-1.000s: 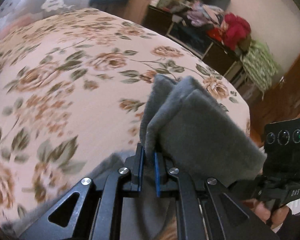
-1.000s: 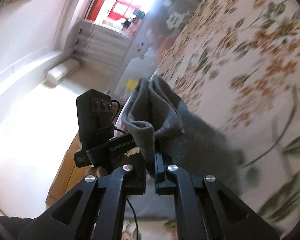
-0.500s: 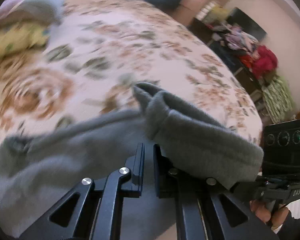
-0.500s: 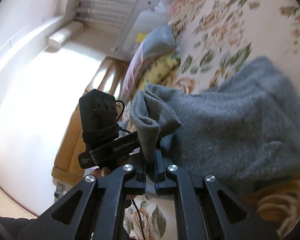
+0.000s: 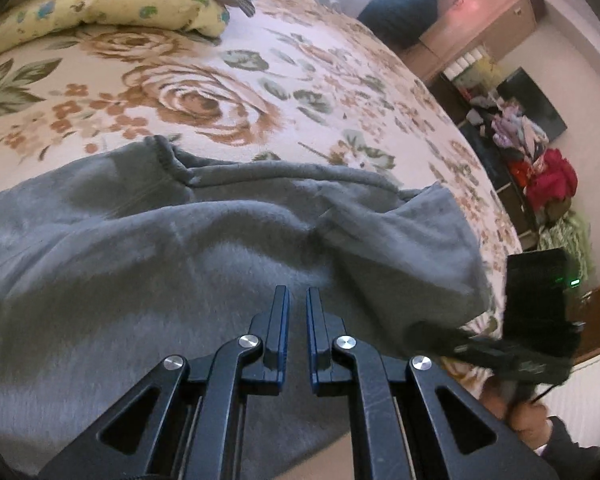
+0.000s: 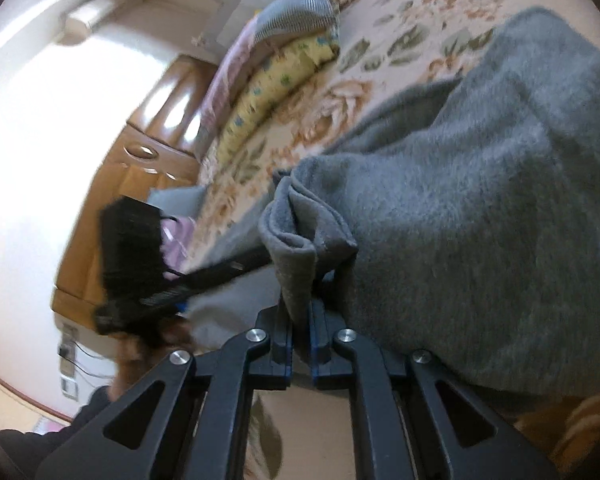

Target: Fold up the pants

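The grey fleece pants (image 5: 204, 248) lie folded over on the floral bedspread (image 5: 204, 92), the waistband end at the left. My left gripper (image 5: 297, 296) hovers just over the cloth with its jaws slightly parted and nothing between them. My right gripper (image 6: 300, 312) is shut on a bunched corner of the pants (image 6: 480, 200), which rises between its fingers. The right gripper shows in the left wrist view (image 5: 536, 320) at the right edge of the pants. The left gripper shows in the right wrist view (image 6: 140, 264), blurred.
Yellow and grey striped pillows (image 5: 112, 4) lie at the head of the bed. A dark shelf with piled clothes (image 5: 540, 168) stands past the bed's far side. A wooden headboard (image 6: 140, 168) is at the left in the right wrist view.
Both grippers carried the held end of the pants over and down onto the rest of the pants. My left gripper has let go of the cloth; the right still holds it.
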A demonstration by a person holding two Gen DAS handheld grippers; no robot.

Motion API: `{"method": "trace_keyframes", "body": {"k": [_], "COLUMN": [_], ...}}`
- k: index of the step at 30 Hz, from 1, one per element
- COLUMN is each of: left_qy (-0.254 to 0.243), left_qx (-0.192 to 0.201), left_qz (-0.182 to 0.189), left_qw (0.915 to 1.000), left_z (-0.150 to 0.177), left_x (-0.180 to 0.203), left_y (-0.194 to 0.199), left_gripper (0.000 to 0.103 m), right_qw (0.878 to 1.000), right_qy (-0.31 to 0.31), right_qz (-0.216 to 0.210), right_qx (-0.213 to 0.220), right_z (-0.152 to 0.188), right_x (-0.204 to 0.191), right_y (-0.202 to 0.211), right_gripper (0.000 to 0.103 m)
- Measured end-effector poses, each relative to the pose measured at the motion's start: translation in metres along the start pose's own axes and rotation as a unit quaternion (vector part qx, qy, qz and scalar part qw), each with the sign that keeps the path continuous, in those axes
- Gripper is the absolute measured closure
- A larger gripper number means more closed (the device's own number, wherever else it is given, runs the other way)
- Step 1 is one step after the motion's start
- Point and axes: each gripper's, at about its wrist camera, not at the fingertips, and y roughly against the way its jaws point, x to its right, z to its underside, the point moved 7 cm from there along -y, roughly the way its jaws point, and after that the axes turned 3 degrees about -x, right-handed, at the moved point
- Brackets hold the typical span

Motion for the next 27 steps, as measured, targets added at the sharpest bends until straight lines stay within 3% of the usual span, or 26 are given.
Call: {"method": "trace_keyframes", "body": {"k": [5,9,12,15,20,24,27], "left_qy": [0.001,0.004,-0.001,-0.002,0.025,0.071,0.102], "left_qx": [0.022,0.039,0.04,0.034,0.009,0.013,0.022], "left_qz": [-0.002,0.004,-0.018,-0.047,-0.105,-0.085,-0.068], "left_qw": [0.9998,0.9992,0.999,0.9983,0.9941,0.9937,0.9922], "left_z": [0.0,-0.001,0.003,0.012,0.028,0.032,0.03], "left_x": [0.014,0.032,0.044,0.051,0.042,0.034,0.027], "left_y": [0.02,0.03,0.028,0.015,-0.015,-0.023,-0.024], "left_gripper": [0.097,0.094,0.092,0.087,0.073,0.062,0.062], "right_qw": [0.999,0.998,0.996,0.99,0.976,0.951,0.935], "right_qy": [0.013,0.049,0.083,0.122,0.169,0.23,0.26], "right_qz": [0.033,0.024,0.024,0.067,0.122,0.177,0.205], "right_qx": [-0.02,-0.019,-0.009,-0.012,-0.065,-0.106,-0.128], "right_z": [0.007,0.005,-0.006,-0.032,-0.069,-0.082,-0.086], "right_x": [0.001,-0.015,-0.029,-0.033,-0.03,-0.034,-0.032], "right_y": [0.001,0.023,0.041,0.043,0.011,-0.026,-0.049], "right_gripper": [0.084,0.056,0.056,0.056,0.056,0.055,0.055]}}
